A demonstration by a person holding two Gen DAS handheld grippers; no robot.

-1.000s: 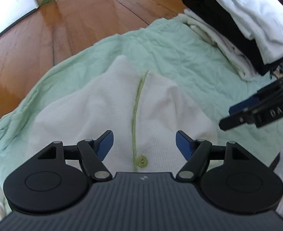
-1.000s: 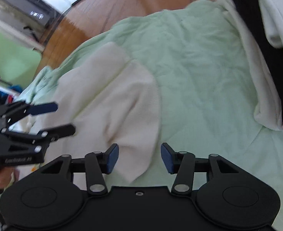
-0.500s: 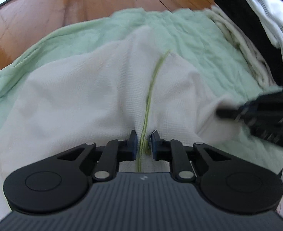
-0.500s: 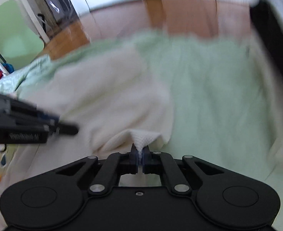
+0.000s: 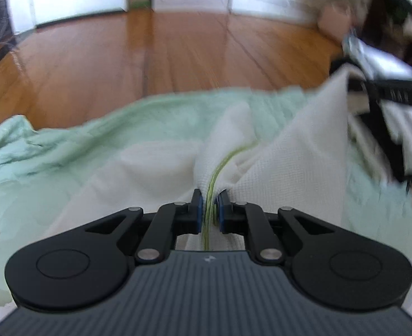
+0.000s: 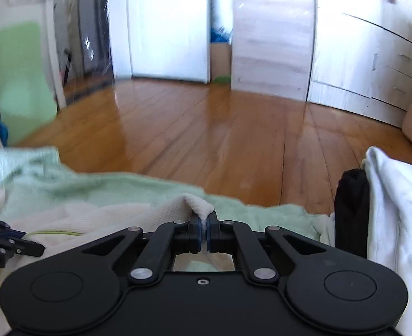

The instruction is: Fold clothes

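Observation:
A white waffle-knit garment (image 5: 298, 154) with a green-stitched placket lies on a pale green blanket (image 5: 66, 145). My left gripper (image 5: 209, 210) is shut on the garment at the green placket seam, pulling the cloth up into a ridge. My right gripper (image 6: 205, 228) is shut on a corner of the same white garment (image 6: 197, 208), lifted off the blanket (image 6: 66, 190). In the left wrist view the right gripper (image 5: 354, 81) shows at the upper right, holding up a peak of cloth. The left gripper's fingers (image 6: 15, 245) show at the left edge of the right wrist view.
A stack of folded clothes, black (image 6: 351, 215) and white (image 6: 399, 212), sits on the right of the blanket. Beyond the blanket's far edge is a wooden floor (image 6: 220, 140), with white wardrobes (image 6: 360, 56) and a door behind it.
Both grippers went from open to shut on the white garment, then lifted it. Both views tilted up from the blanket toward the floor and room.

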